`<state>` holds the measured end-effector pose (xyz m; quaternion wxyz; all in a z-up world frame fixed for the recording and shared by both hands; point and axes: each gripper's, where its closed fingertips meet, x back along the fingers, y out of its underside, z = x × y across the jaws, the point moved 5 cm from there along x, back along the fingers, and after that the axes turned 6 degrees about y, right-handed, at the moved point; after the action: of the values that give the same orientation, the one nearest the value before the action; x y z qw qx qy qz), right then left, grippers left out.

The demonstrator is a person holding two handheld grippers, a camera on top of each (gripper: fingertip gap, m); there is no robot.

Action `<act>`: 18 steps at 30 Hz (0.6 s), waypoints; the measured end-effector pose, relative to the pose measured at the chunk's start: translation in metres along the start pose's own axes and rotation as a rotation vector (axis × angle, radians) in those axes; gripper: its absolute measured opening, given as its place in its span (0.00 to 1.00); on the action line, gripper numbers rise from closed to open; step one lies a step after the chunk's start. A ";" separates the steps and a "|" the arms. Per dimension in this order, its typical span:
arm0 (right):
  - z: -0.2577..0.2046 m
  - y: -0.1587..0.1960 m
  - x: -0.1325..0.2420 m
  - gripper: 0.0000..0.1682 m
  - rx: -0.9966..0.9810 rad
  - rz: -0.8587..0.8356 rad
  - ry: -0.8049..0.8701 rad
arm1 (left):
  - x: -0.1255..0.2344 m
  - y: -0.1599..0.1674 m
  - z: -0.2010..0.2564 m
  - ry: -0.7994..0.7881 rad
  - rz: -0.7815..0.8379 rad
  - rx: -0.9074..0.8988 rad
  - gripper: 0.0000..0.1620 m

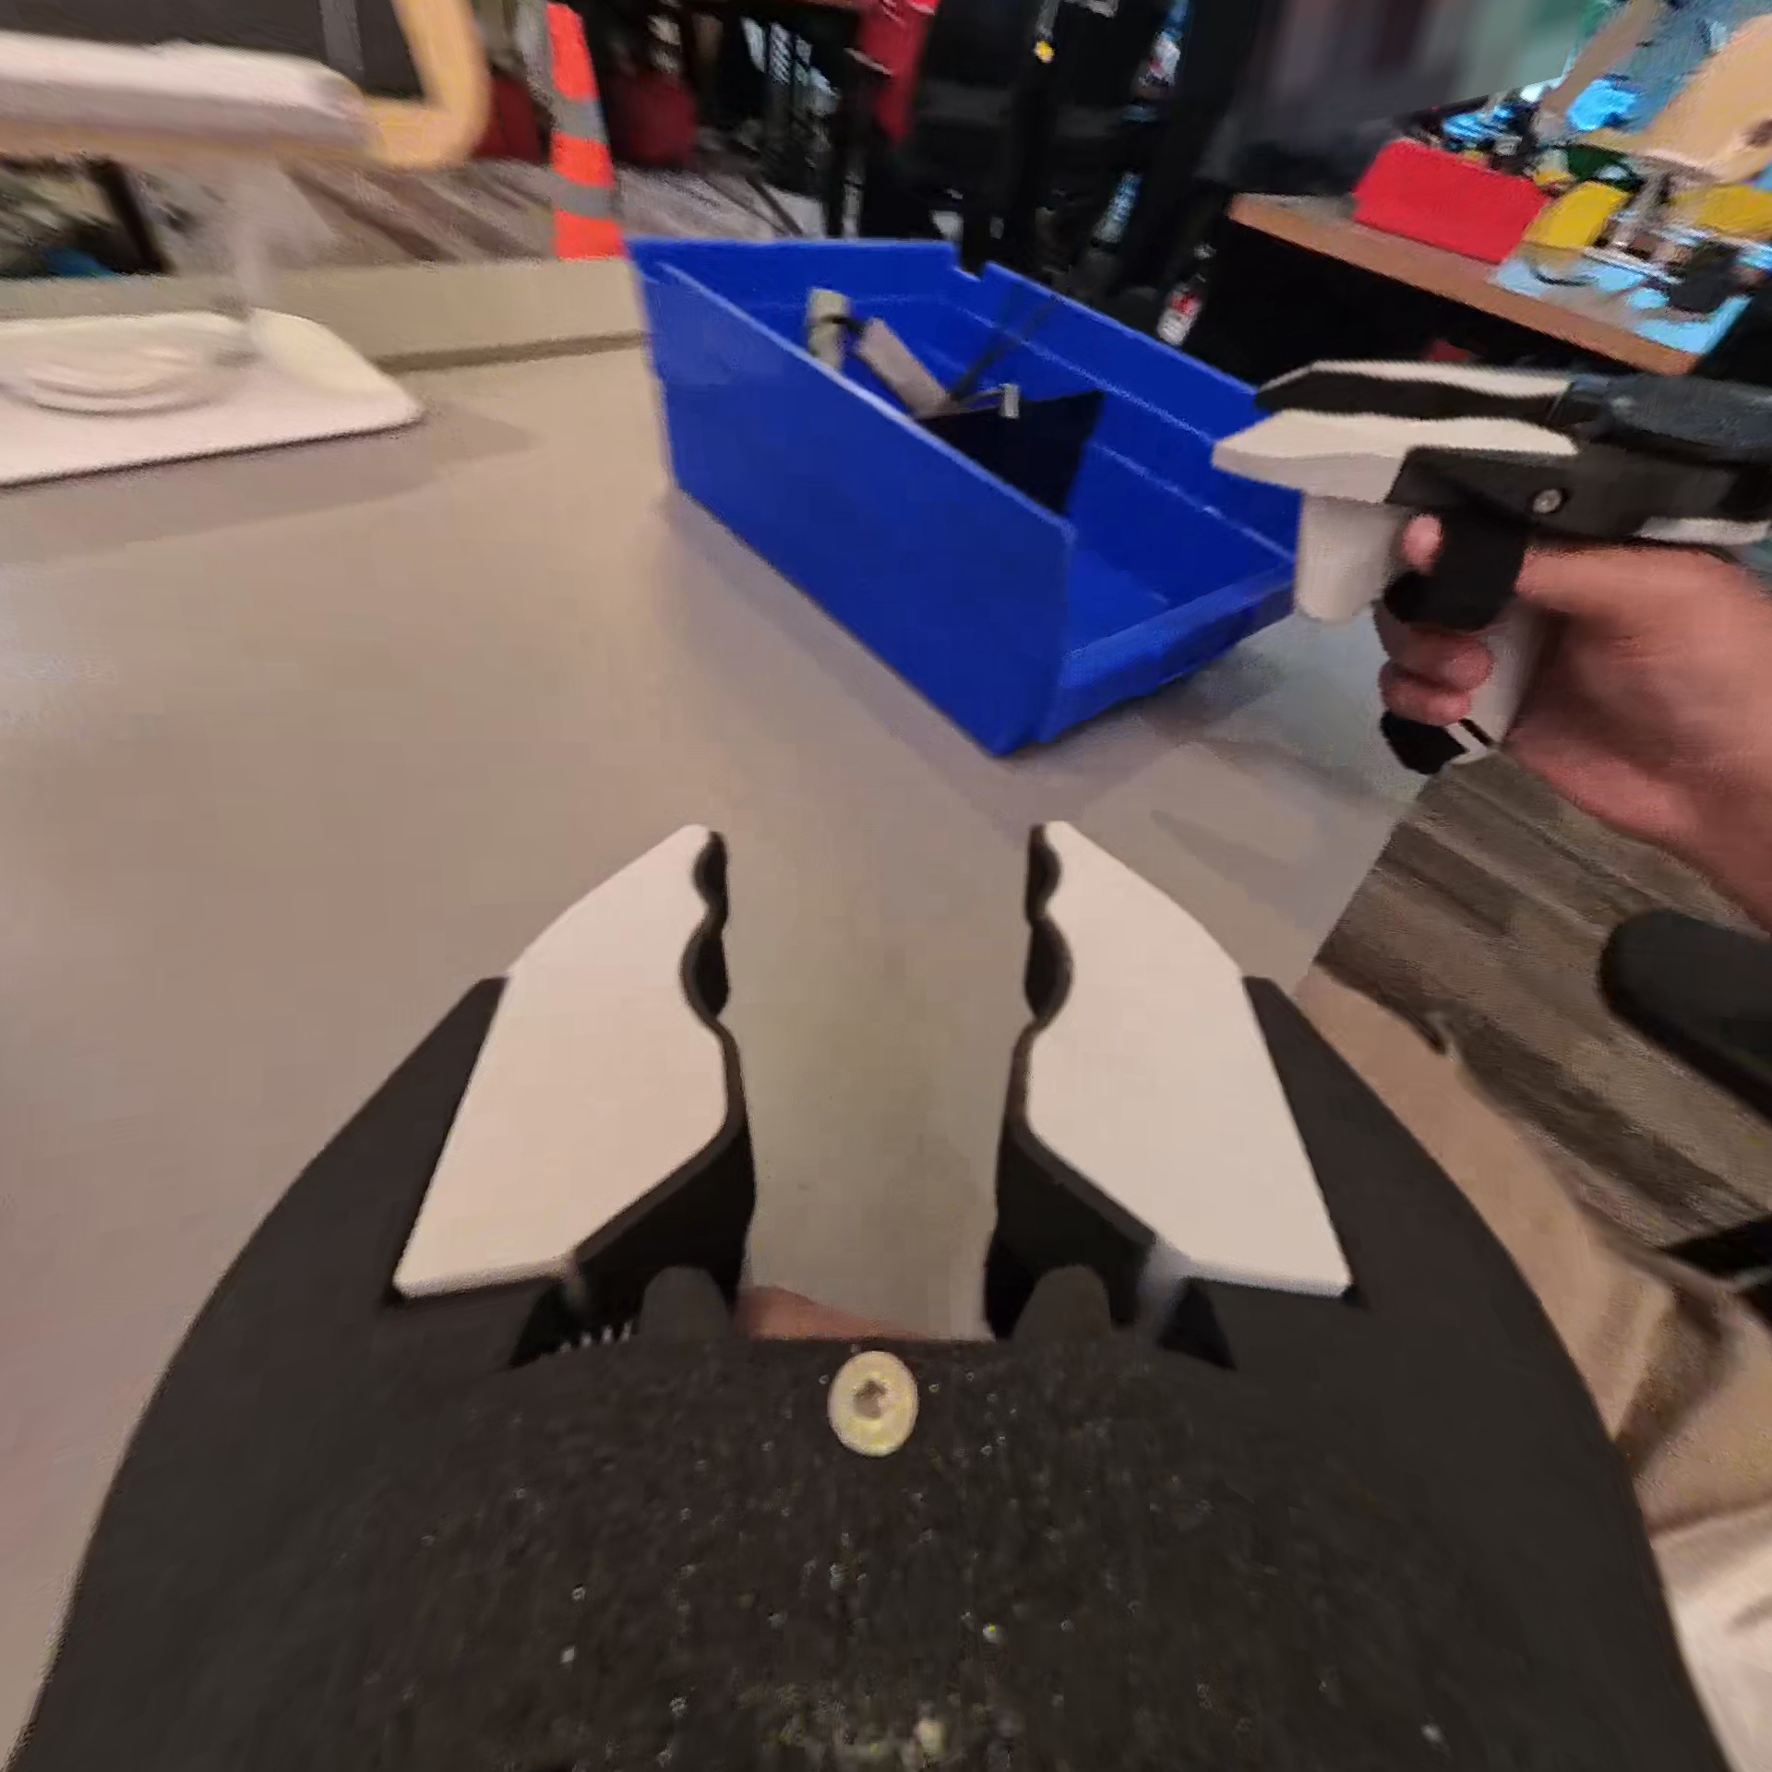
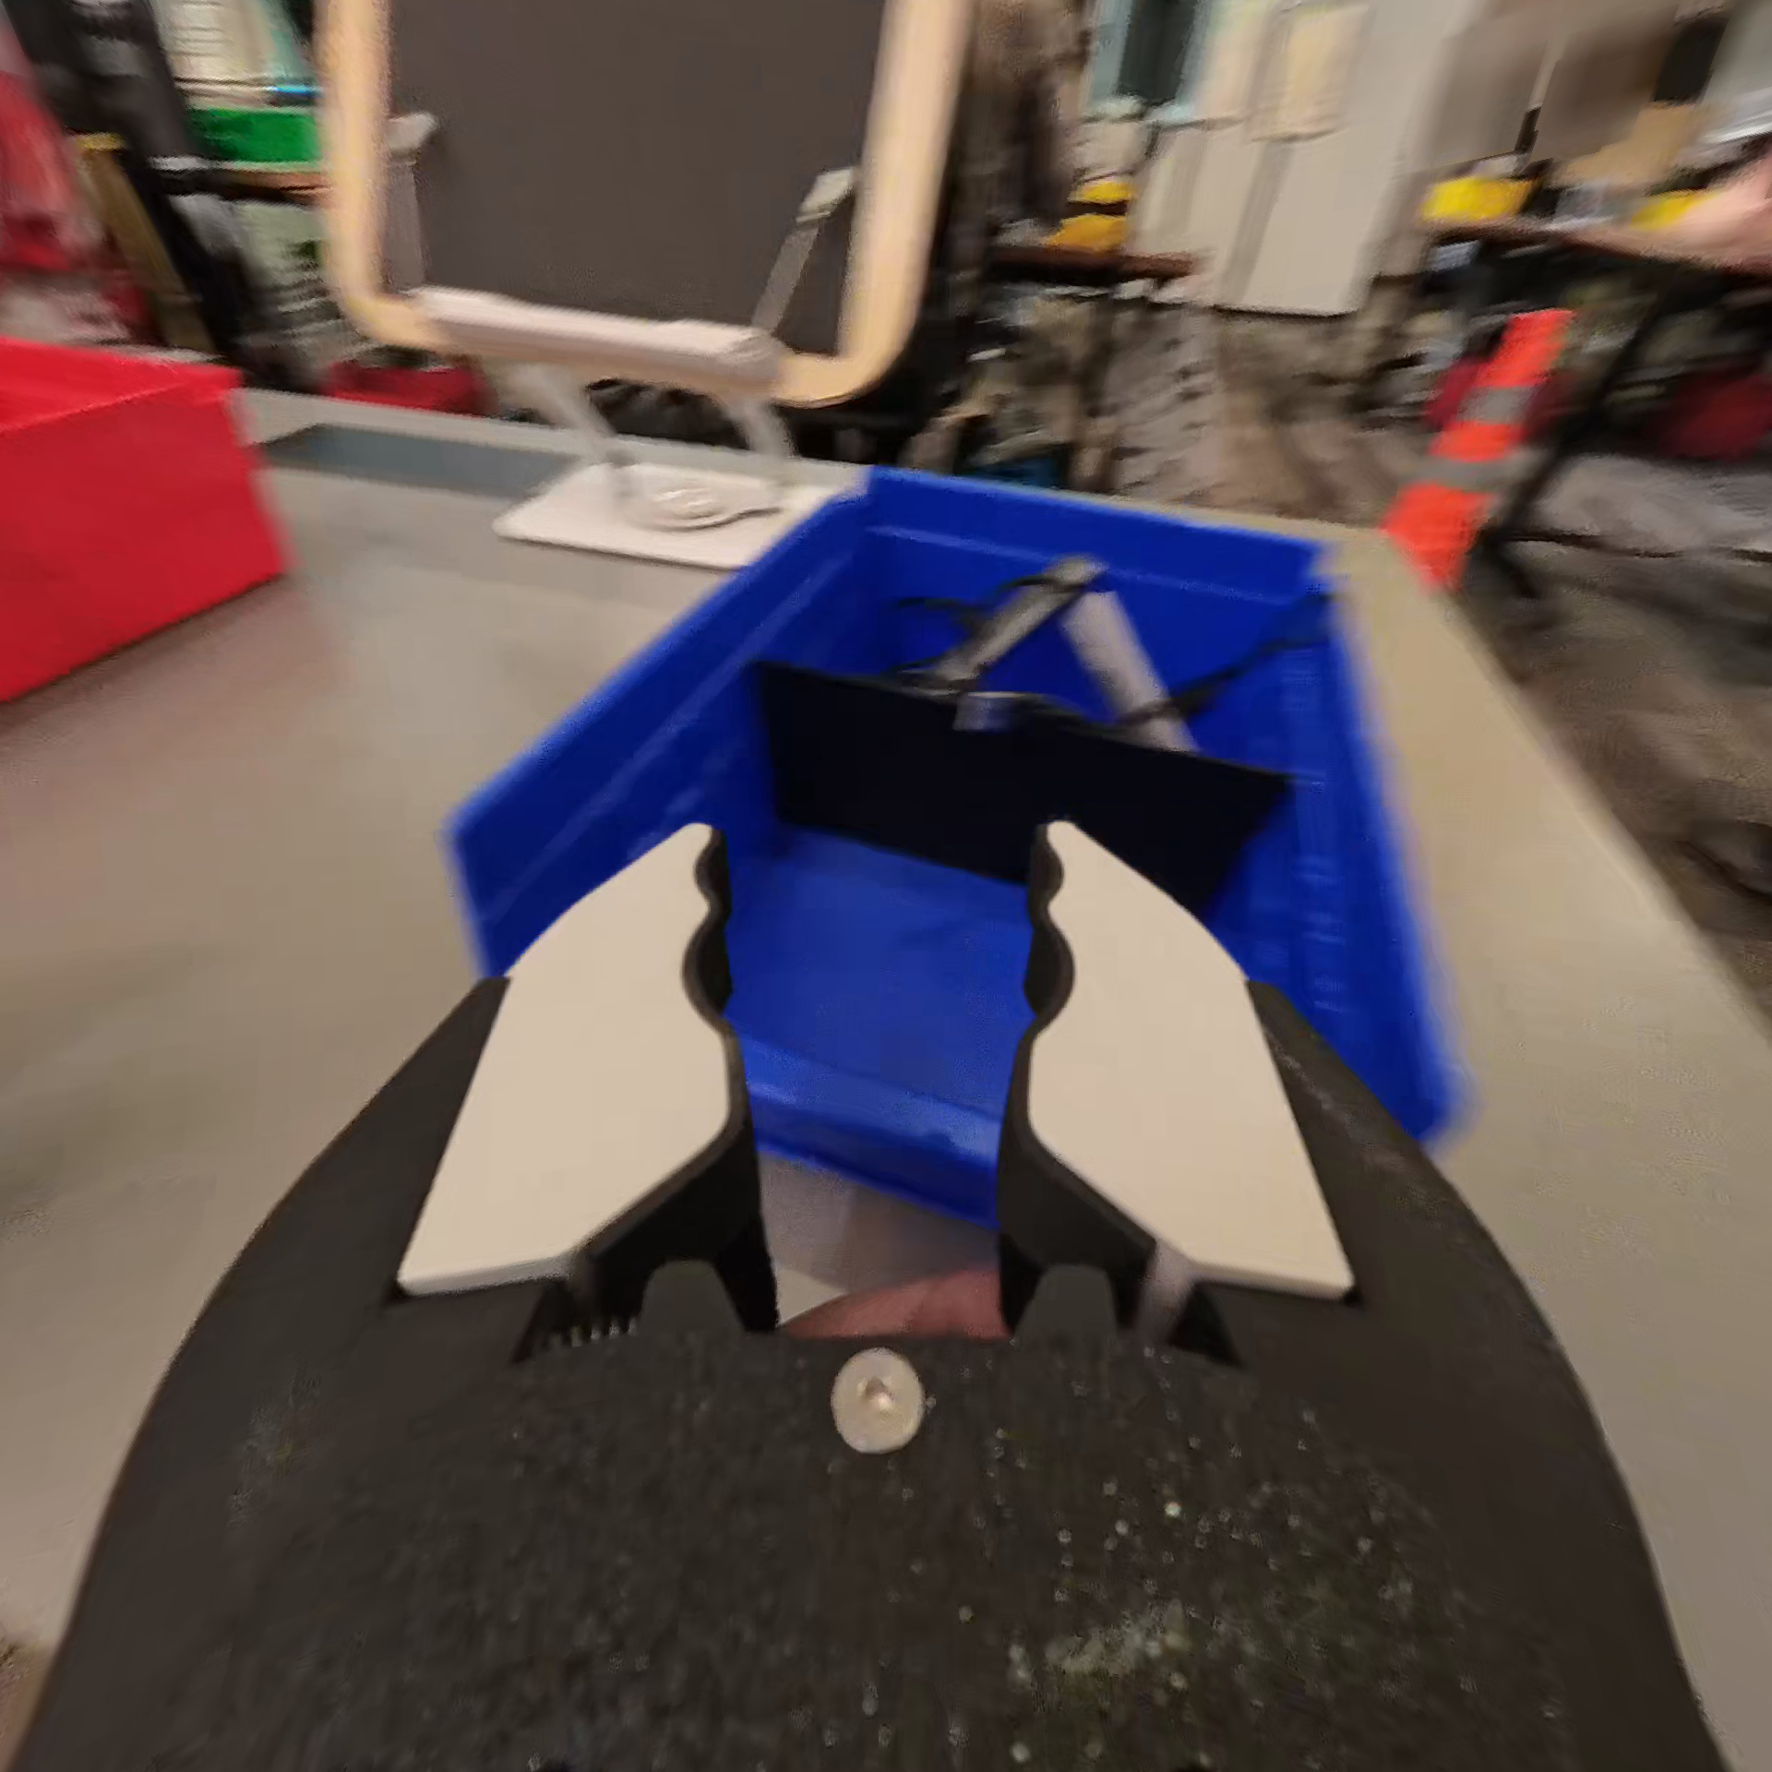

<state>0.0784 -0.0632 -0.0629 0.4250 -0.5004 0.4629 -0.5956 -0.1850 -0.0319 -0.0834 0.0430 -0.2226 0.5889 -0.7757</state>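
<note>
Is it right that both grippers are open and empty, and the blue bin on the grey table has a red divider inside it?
Nearly right. The divider inside the blue bin is black, not red, as the right wrist view shows. The rest stands: the left gripper and the right gripper are both open and empty, and the bin sits on the grey table.

From my seat the bin stands on the table, a divider across its inside, metal parts behind that, a stand beyond the bin, a second bin at its left.
</note>
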 end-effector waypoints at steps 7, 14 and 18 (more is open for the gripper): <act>0.075 0.021 -0.001 0.37 -0.078 -0.101 0.296 | -0.140 -0.027 0.019 -0.042 -0.111 0.052 0.46; 0.073 0.046 -0.021 0.02 -0.143 -0.269 0.299 | -0.168 -0.036 -0.006 -0.322 -0.159 0.017 0.07; 0.044 0.039 -0.015 0.01 -0.160 -0.254 0.277 | -0.137 -0.036 -0.014 -0.398 -0.131 -0.025 0.04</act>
<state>0.1255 -0.0624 -0.1012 0.2379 -0.5001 0.4959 -0.6689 -0.0607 0.0368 -0.0933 0.1054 -0.4098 0.5628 -0.7101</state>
